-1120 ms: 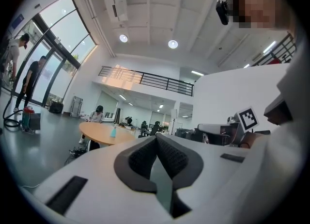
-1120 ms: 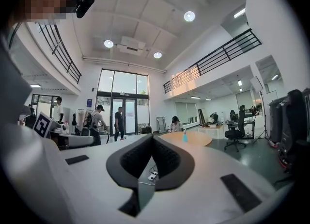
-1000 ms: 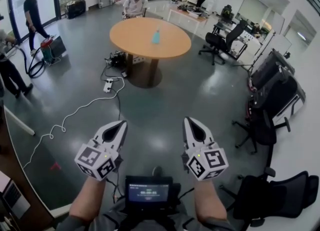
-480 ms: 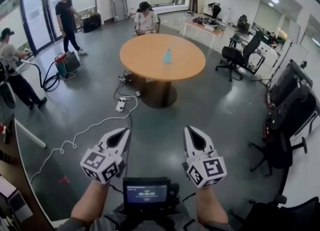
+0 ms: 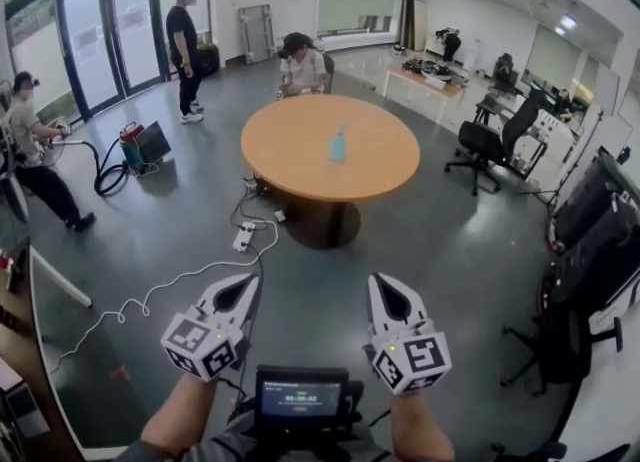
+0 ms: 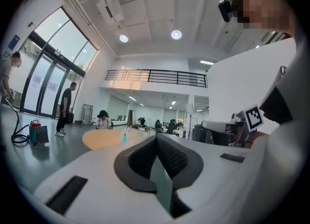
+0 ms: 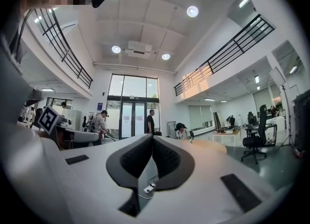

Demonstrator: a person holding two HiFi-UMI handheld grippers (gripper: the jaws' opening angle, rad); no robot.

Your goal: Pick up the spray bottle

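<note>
Task barely begun. Blue spray bottle (image 5: 338, 144) stands on round table (image 5: 290, 150), far ahead, untouched. Left gripper (image 5: 247, 281) and right gripper (image 5: 377, 281) near, fingers closed, empty. To do: get close, open, grab bottle.

The round table (image 5: 290, 145) and spray bottle (image 5: 338, 144) appear nearer.

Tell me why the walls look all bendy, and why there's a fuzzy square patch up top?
Head view: the wide lens curves the glass doors and walls, and the floor gleams. Left gripper view: a dark ring frames the picture, the ceiling lights glare white, and the fuzzy squares were added afterwards to hide a face. Right gripper view: same ring, glare and patch.
</note>
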